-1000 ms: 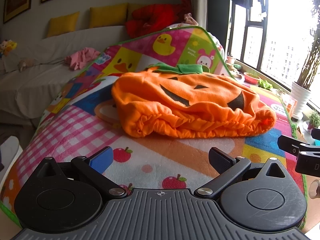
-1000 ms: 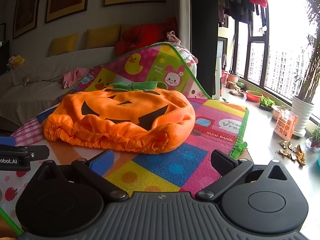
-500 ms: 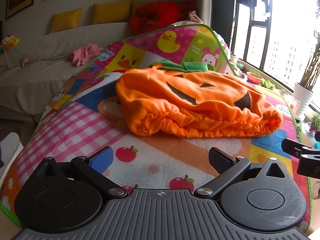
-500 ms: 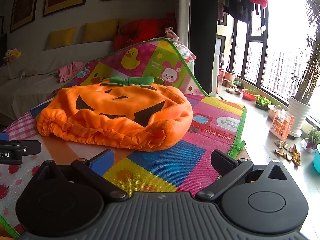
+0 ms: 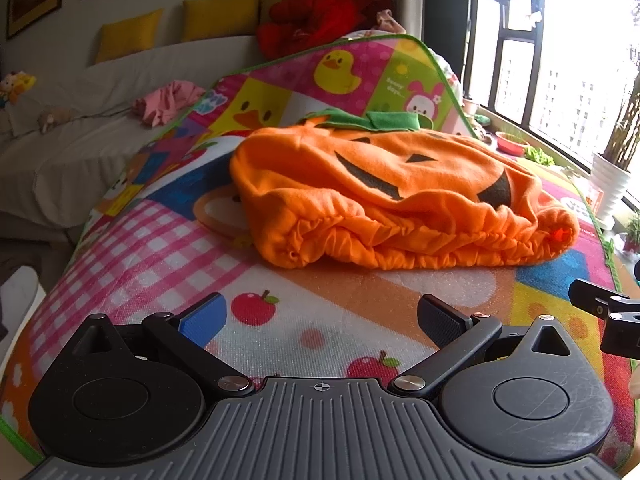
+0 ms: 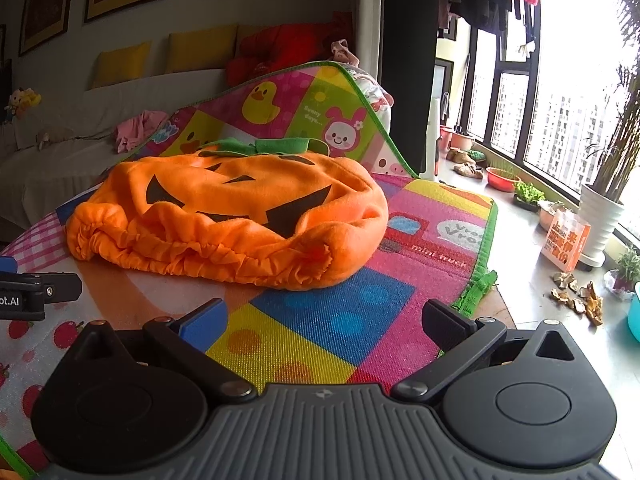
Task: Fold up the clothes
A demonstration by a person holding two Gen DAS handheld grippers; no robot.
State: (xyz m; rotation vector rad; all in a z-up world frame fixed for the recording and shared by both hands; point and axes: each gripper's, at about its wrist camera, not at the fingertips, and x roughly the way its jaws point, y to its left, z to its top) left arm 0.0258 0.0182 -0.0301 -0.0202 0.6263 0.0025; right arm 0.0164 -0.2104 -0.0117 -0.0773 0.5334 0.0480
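Two hand-held grippers face one garment: an orange pumpkin costume (image 5: 392, 196) with a black jack-o'-lantern face and a green leaf collar (image 5: 372, 120) at its far end. It lies on a bright cartoon play mat (image 5: 160, 240) spread over what seems to be a desk, though the surface beneath is hidden. The costume's gathered, elasticated hem (image 6: 224, 256) faces the near side, bunched and partly gaping, so the piece reads as a puffy, loosely flattened heap rather than a neat fold.

The left hand-held gripper (image 5: 320, 320) hovers over the mat just short of the hem, its jaws spread wide and gripping nothing. The right hand-held gripper (image 6: 324, 320) sits likewise on the right, jaws equally wide apart and empty, aimed at the costume's right near corner (image 6: 320, 256).

As a judgement, both tools are near the hem, lined up on the costume. This layout would suit either an approach to take the hem or a release after laying the costume down; the pictures do not settle which. Any grasp here would call for pinching both layers of the ruffled hem, one corner per tool, with jaws kept low to the mat, since the fleece looks thick and springy and may puff open again.
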